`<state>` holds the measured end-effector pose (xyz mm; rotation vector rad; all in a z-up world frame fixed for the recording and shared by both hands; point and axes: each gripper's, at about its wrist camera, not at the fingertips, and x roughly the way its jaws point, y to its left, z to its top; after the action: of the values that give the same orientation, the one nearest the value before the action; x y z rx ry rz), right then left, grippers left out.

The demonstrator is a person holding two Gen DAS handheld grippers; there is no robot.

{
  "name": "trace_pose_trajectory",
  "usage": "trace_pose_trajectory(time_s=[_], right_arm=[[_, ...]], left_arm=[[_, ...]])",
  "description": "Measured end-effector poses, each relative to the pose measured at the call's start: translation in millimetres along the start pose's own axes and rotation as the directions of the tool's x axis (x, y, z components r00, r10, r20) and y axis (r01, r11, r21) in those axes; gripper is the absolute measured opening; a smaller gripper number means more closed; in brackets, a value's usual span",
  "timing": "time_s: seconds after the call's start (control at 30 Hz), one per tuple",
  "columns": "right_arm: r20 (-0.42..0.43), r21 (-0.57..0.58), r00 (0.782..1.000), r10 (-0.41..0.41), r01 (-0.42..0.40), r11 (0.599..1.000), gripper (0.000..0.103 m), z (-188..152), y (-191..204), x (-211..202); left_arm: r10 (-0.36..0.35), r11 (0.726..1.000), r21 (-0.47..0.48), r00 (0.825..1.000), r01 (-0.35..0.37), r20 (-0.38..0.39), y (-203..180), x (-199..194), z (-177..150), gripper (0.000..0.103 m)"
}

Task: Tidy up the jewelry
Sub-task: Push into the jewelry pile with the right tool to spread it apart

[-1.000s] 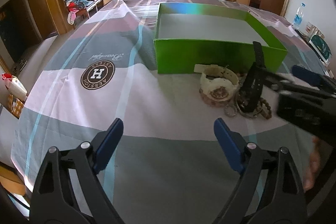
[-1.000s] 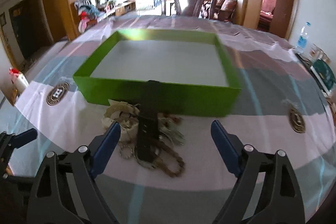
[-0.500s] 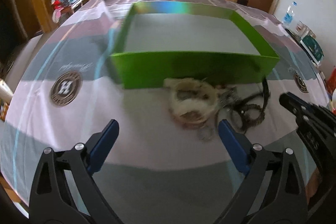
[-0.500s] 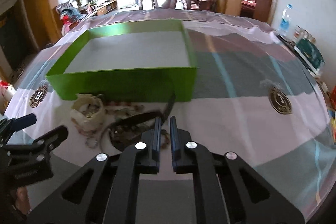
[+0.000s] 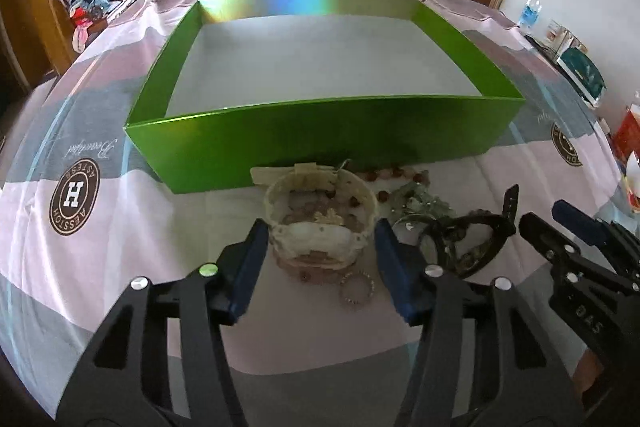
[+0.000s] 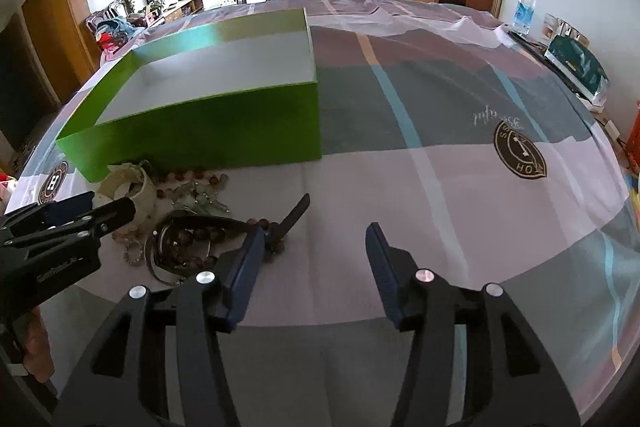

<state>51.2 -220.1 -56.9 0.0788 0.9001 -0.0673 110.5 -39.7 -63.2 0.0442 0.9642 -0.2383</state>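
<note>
Left gripper [image 5: 318, 255] closing around cream watch [image 5: 320, 215], pads not yet pressing; right gripper [image 6: 314, 259] opening, empty, beside black strap [image 6: 294, 213]; green box [image 5: 320, 143] just behind

My tongs' pads [image 5: 246, 269]: matt blue rubber-ish; green box [image 5: 320, 143] glossy card w/ iridescent sheen; tablecloth [image 5: 120, 267] smooth fabric
</note>
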Motion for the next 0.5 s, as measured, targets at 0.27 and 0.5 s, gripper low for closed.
trace_pose_trajectory(time_s=[0.27,0.5], right_arm=[[-0.016,-0.010,1.000,0.014,-0.015,1.000,0.053,-0.1,4.5,5.8],[-0.003,-0.038,0.998,0.066,-0.066,0.997,0.068,-0.2,14.8,-1.0]], left_arm=[[-0.013,1.000,-0.021,1.000,0.013,0.007,11.6,-13.1,-12.6,0.054],[0.007,0.998,-0.069,0.998,-0.003,0.057,32.8,-46.9,-28.1,0.052]])
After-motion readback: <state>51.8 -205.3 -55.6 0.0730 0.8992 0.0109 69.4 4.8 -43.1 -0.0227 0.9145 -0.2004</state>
